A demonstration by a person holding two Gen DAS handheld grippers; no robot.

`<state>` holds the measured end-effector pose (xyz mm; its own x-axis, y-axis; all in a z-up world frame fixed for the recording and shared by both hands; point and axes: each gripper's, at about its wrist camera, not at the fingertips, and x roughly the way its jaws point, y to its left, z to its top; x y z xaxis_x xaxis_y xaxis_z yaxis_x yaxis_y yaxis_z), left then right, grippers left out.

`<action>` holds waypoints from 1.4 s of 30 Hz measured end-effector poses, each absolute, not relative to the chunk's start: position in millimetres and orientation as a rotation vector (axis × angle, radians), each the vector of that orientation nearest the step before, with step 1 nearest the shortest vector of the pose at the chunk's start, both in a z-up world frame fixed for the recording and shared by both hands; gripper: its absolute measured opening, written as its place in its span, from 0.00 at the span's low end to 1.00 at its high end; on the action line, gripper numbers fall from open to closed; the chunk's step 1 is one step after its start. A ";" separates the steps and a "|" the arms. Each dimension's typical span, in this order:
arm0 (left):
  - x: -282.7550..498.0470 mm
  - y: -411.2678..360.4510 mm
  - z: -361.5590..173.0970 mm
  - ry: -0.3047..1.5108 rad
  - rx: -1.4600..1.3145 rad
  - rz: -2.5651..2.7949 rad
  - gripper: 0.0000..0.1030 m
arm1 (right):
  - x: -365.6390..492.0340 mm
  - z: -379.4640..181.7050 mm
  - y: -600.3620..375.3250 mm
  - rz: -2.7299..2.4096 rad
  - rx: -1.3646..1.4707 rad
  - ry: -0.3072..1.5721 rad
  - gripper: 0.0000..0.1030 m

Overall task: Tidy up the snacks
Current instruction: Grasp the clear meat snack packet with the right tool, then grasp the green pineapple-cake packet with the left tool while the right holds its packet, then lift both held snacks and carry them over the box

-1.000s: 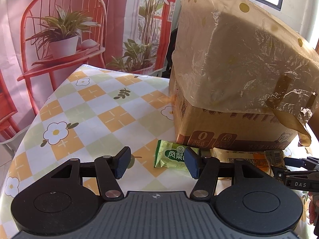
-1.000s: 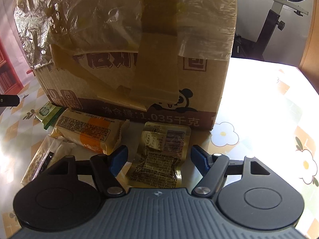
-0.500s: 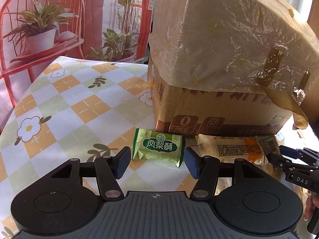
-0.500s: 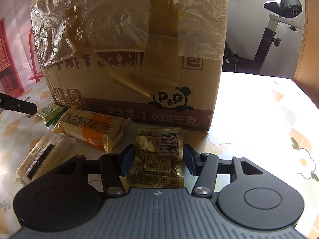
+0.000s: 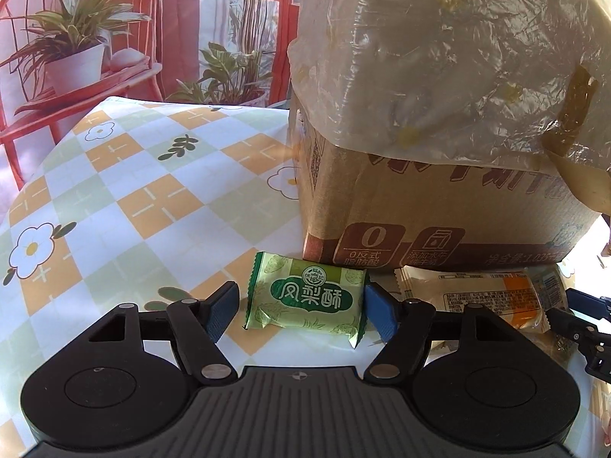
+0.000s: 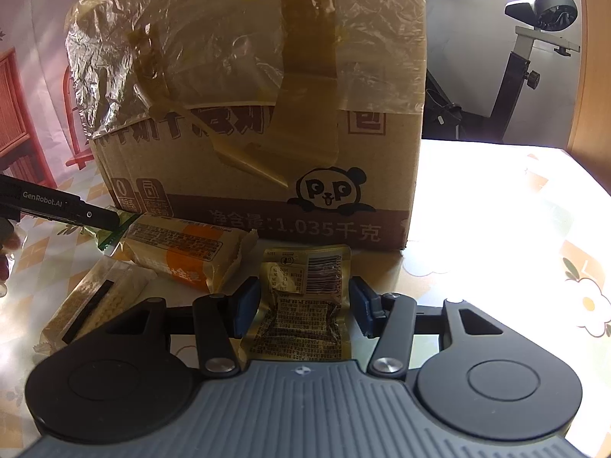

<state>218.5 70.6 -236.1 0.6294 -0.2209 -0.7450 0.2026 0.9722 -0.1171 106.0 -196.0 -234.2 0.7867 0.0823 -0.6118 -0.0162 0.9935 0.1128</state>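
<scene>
Currently, grasp stage: left tongs (image 5: 301,311) apart, straddling green packet (image 5: 305,299); right tongs (image 6: 301,307) apart, straddling gold packet (image 6: 303,301). Closing comes next.

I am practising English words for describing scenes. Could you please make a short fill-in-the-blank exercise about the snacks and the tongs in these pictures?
1. The left tongs are open around a ____ snack packet.
2. The right tongs are open around a ____ foil packet.
3. The cardboard box shows a cartoon ____ on its side.
4. All the snacks lie on the ____, in front of the box.

Missing words: green; gold; panda; table
</scene>
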 end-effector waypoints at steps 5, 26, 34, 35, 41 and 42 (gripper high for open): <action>217.1 63.4 -237.6 0.838 0.004 -0.231 0.73 | 106.7 -234.8 -195.0 0.055 0.102 0.665 0.52; 122.9 76.6 -179.7 0.714 -0.087 -0.120 0.56 | 98.1 -227.3 -197.4 0.041 0.108 0.642 0.51; 95.9 65.1 -159.1 0.665 -0.083 -0.129 0.56 | 65.6 -206.9 -195.2 0.074 0.135 0.596 0.51; 93.3 64.3 -158.2 0.661 -0.084 -0.133 0.56 | 61.5 -204.3 -194.2 0.078 0.137 0.590 0.51; 79.2 59.4 -148.6 0.629 -0.089 -0.153 0.56 | 40.1 -186.2 -185.7 0.105 0.120 0.536 0.51; 76.3 58.3 -145.0 0.617 -0.089 -0.156 0.56 | 37.5 -181.7 -185.2 0.107 0.119 0.522 0.51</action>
